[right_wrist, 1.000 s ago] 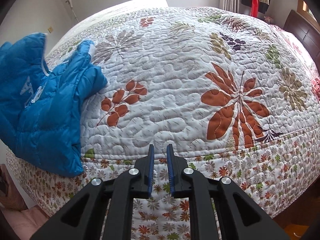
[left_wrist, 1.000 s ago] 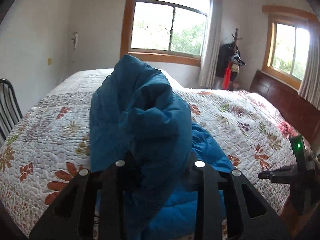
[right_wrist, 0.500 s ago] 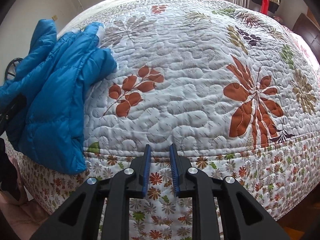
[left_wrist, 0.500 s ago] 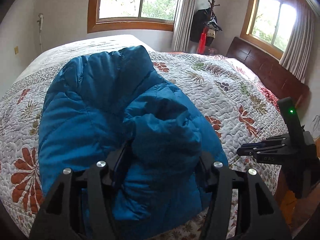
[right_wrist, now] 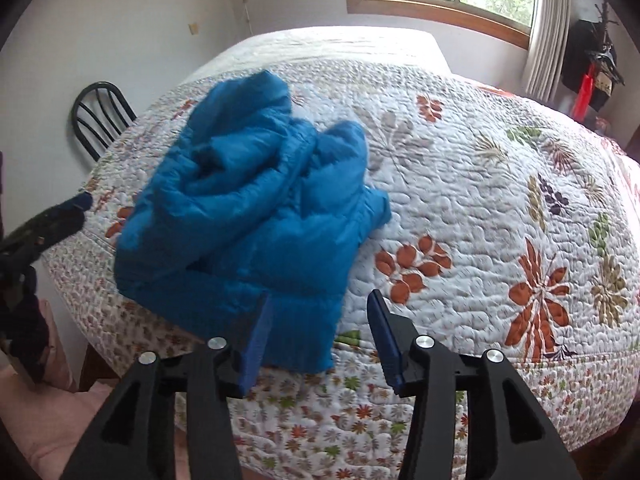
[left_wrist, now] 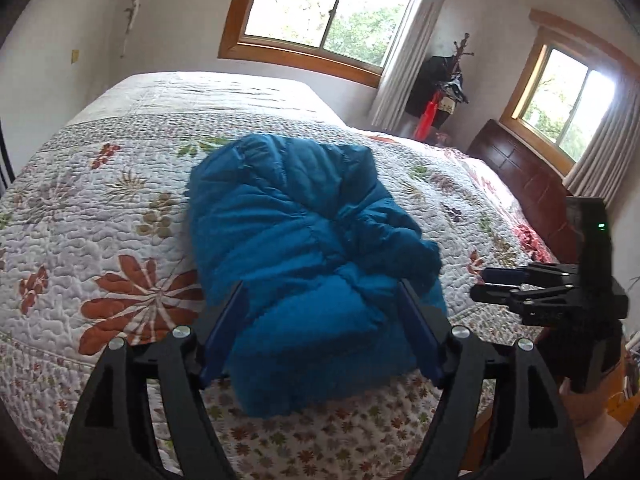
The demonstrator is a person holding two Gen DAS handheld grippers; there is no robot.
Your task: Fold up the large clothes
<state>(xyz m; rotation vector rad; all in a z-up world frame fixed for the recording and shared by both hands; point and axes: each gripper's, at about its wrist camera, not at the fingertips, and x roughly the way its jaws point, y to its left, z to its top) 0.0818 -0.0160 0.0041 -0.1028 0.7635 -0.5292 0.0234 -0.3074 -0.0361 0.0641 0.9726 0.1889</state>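
Left wrist view first: the blue puffer jacket (left_wrist: 304,248) was lying in a lumpy bundle near the front edge of the bed, on the floral quilt (left_wrist: 100,208), with its lower end draped over the edge. The left gripper (left_wrist: 320,296) had its jaws opening, spread pretty wide on either side of the jacket's near end, and as far as I could see the blue pads (left_wrist: 224,332) weren't pressing the fabric, so nothing was really held. Further right in that same view there was a wooden-framed window (left_wrist: 320,12) with a pale curtain (left_wrist: 404,52), a coat rack (left_wrist: 444,80) with dark stuff and something red hanging on it, a dark wooden headboard (left_wrist: 516,168) and a second window (left_wrist: 568,96), and at the far right edge the right gripper (left_wrist: 484,284) poking in side-on with a little green light on its body. The right wrist view gave stuff the other one didn't: a black metal chair (right_wrist: 100,116) at the far left beside the bed, the tip of the left gripper (right_wrist: 72,204) blurry at the left edge, and the jacket's open side with its folds visible. From there the right gripper (right_wrist: 320,300) was hovering at the jacket's right corner, jaws opening, one pad (right_wrist: 260,332) over the fabric but not clamped on anything. No headboard or second window in this one.
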